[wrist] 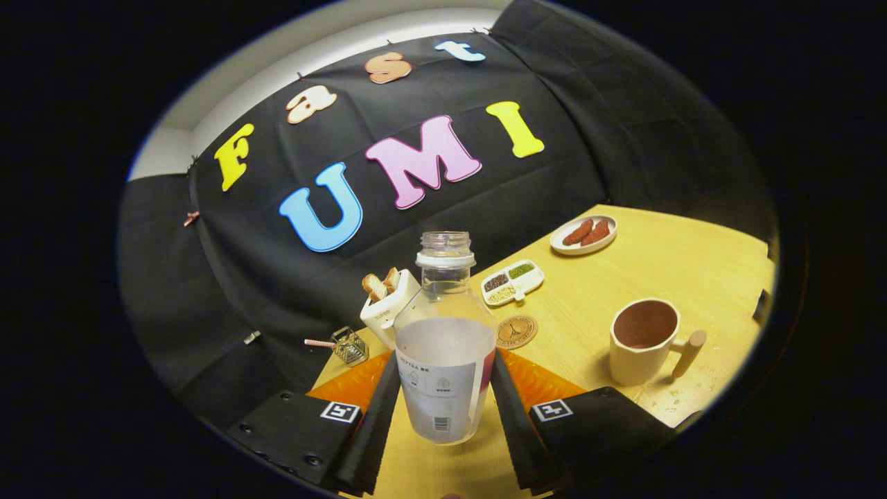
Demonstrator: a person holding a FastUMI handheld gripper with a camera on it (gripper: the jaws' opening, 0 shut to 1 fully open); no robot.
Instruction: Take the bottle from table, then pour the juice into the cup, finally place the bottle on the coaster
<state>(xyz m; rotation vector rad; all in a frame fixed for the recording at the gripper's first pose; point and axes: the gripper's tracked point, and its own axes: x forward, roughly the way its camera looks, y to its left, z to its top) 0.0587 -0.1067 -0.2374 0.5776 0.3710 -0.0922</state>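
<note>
A clear bottle (444, 346) with a white label and no cap is held upright between the two fingers of my gripper (443, 409), lifted off the table. Both fingers press on its sides. The lower part of the bottle looks whitish. A cream cup (644, 341) with a wooden handle stands on the table to the right, ahead of the right finger. It is upright with its mouth open toward me. A round brown coaster (517, 331) lies on the table just beyond the bottle, between it and the cup.
A white toaster (388, 305) with bread slices stands behind the bottle on the left. A divided tray of grains (513, 281) and a plate with sausages (583, 234) lie farther back. A small wire object (348, 344) sits at the table's left edge. Water drops dot the wooden table (693, 388) near the cup.
</note>
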